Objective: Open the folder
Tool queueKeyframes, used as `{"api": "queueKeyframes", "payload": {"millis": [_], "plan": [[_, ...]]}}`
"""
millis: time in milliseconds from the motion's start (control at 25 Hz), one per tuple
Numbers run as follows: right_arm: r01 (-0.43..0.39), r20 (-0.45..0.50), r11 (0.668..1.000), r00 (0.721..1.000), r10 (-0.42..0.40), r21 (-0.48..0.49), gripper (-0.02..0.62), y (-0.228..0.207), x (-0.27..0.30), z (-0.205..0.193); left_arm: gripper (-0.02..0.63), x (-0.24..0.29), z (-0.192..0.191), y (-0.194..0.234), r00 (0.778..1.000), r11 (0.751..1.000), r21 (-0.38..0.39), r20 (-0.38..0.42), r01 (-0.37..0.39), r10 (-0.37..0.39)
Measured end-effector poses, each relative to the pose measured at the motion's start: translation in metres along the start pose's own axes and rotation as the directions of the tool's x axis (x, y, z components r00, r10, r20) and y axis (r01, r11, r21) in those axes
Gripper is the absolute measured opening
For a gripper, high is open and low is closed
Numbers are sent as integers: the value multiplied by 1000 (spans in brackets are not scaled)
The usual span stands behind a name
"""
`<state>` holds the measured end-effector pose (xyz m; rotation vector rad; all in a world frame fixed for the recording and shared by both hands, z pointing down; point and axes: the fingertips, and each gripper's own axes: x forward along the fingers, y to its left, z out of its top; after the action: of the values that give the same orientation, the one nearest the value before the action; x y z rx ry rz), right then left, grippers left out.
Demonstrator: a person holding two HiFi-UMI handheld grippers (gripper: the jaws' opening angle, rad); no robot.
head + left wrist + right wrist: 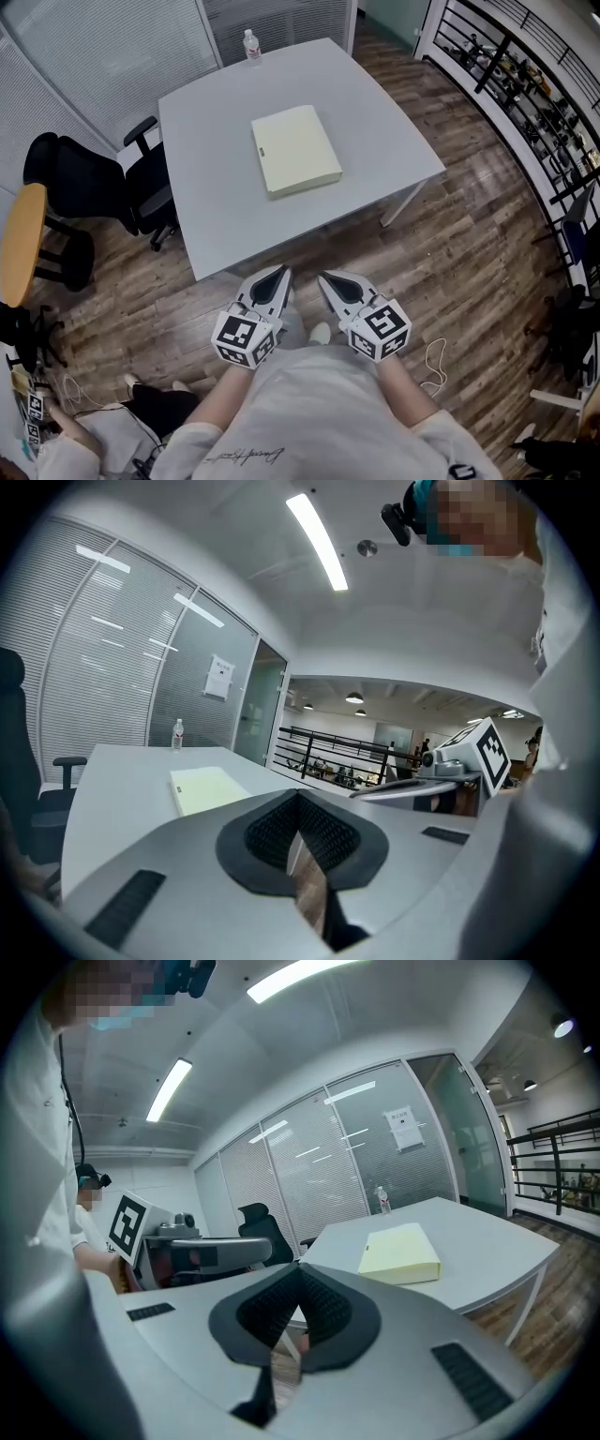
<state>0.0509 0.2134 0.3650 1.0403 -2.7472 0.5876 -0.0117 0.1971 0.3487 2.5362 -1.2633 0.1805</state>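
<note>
A pale yellow folder (294,150) lies shut and flat on the grey table (216,206), near its middle; it also shows as the folder (206,788) and the folder (401,1253) in the gripper views. My left gripper (277,276) and right gripper (328,279) hang side by side in front of my body, short of the table's near edge, well apart from the folder. Both have their jaws shut with nothing between them. The left gripper (297,803) and right gripper (298,1281) point level toward the table.
A water bottle (250,45) stands at the table's far edge. Black office chairs (103,187) sit left of the table, beside a round wooden table (21,239). A black railing (525,84) runs along the right. Wooden floor (469,234) surrounds the table.
</note>
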Motion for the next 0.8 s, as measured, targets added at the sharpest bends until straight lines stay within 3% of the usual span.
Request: {"api": "queueKeyframes", "payload": {"millis": [360,800], "plan": [[12,-13,1000,1000,-12,-3,18,-20,18,8,9,29,11,21,1000,1000,-1,-3,30,-30],[48,-20,999,999,-49,-20,18,-55,76,41,9,69,32,80,997,997,-30,16,74,-74]]}}
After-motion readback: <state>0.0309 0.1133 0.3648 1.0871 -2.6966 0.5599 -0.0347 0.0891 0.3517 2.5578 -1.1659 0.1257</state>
